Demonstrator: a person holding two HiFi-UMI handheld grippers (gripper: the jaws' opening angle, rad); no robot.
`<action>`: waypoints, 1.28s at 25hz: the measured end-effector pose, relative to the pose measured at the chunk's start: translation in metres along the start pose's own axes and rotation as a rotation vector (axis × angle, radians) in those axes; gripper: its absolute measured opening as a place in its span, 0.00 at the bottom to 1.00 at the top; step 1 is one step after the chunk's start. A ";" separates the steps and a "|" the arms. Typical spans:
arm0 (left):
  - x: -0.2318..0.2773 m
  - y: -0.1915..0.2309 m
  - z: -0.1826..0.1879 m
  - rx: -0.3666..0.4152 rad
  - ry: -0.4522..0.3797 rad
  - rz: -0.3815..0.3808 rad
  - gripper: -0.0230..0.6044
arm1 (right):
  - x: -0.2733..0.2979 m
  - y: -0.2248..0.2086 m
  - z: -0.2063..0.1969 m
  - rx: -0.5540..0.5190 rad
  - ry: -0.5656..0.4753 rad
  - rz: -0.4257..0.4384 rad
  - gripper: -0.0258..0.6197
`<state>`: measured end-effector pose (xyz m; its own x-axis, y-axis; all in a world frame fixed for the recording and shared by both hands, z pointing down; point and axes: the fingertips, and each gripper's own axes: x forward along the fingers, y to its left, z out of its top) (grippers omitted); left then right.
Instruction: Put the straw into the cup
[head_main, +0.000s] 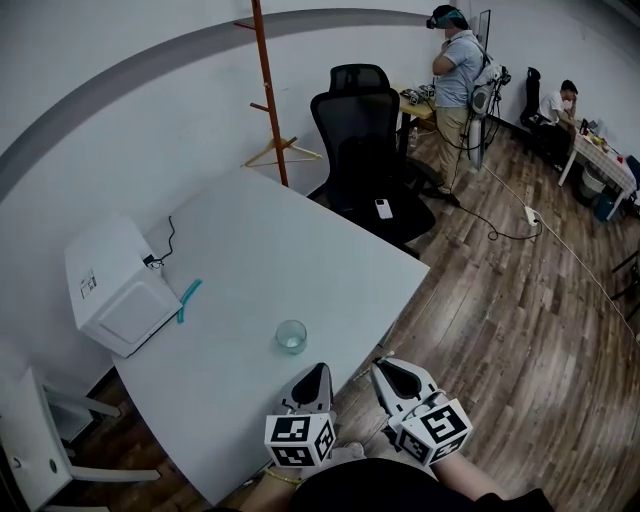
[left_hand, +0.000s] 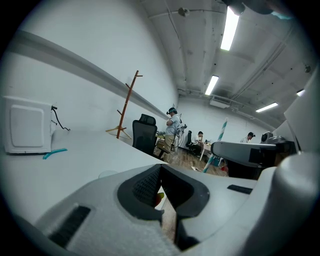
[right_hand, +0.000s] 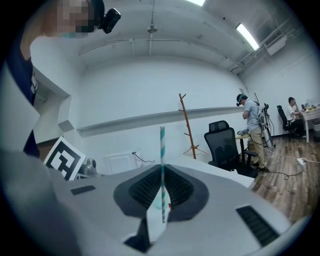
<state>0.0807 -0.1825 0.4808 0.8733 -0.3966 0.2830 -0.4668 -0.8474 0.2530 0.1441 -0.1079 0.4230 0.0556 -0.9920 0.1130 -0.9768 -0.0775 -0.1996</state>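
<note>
Table (head_main: 260, 270): white top is seen | left edge: white box (head_main: 115, 285) is set, black cable (head_main: 165, 245) is attached behind | teal item (head_main: 188, 299) is laid against box | near front edge: cup (head_main: 291, 336) is stood upright, apart.

Table (head_main: 250, 250) mostly bare, with an open run from left gripper (head_main: 313, 378) and right gripper (head_main: 392, 376) at the near edge to cup (head_main: 291, 336), standing alone near that edge. White box (head_main: 112, 288) with teal object (head_main: 188, 300) just beside it blocks the left side. Office chair (head_main: 365, 140) and coat stand (head_main: 266, 95) crowd the far edge. Straw (right_hand: 162, 165) sticks up from right gripper's jaws, open air above.
</note>
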 end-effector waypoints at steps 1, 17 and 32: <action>-0.001 0.003 0.000 -0.004 0.001 0.010 0.05 | 0.002 0.000 -0.001 -0.003 0.003 0.006 0.10; -0.014 0.066 0.009 -0.081 -0.059 0.255 0.05 | 0.072 0.007 0.003 -0.020 0.036 0.206 0.10; -0.001 0.112 0.010 -0.148 -0.073 0.425 0.05 | 0.153 0.016 0.001 -0.037 0.091 0.394 0.10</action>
<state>0.0292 -0.2800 0.4999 0.6047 -0.7267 0.3260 -0.7964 -0.5463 0.2595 0.1375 -0.2614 0.4358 -0.3409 -0.9323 0.1208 -0.9268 0.3118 -0.2093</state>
